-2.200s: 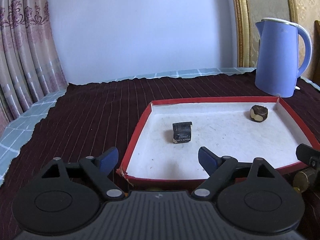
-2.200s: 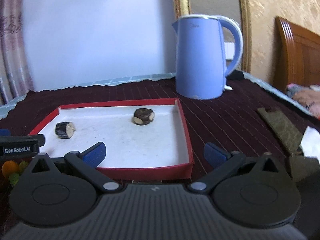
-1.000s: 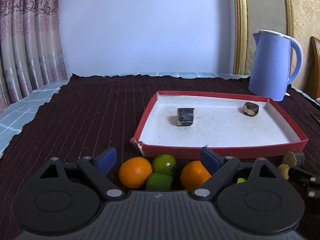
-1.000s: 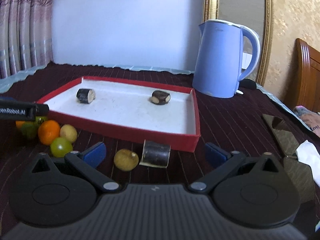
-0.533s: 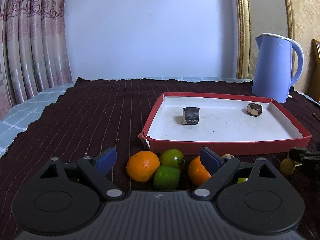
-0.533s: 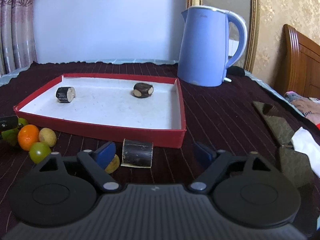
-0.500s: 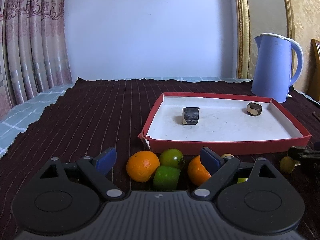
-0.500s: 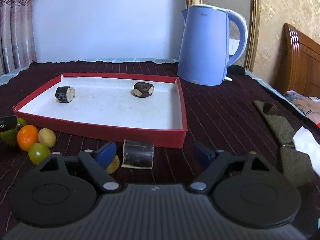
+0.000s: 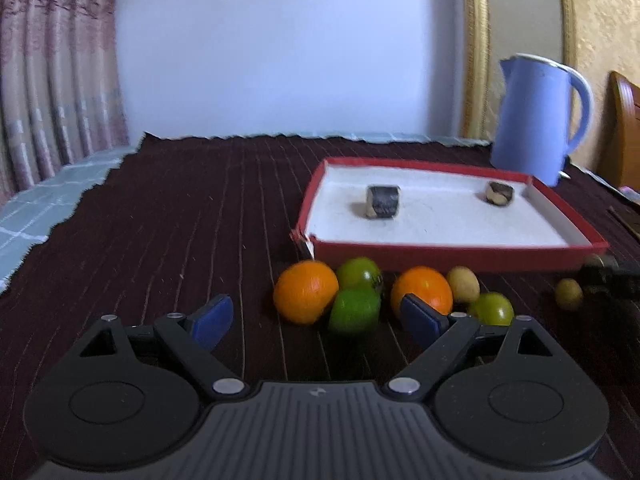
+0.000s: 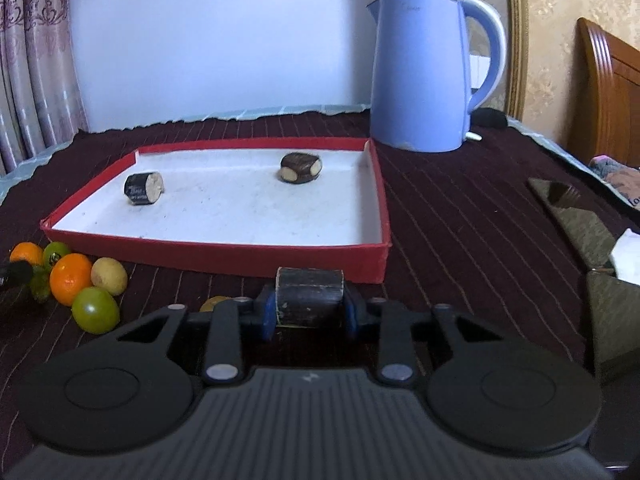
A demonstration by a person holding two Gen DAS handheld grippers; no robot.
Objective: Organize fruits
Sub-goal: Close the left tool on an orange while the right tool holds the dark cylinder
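Right tongs (image 10: 310, 316) around dark cane piece (image 10: 310, 295)

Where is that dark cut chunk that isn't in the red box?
In the right wrist view, the dark chunk sits clamped in the right gripper, just in front of the red box.

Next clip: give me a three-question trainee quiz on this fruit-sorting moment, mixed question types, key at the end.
1. True or false: the right claw is shut on a dark sugarcane piece.
2. How many sugarcane pieces lie inside the red tray?
3. The left claw is: A) open, holding nothing; B) shut on an orange; C) inside the tray.

Key: 1 true. 2 two: one left, one right. 3 A; the oranges and green fruits sit on the cloth ahead of it.
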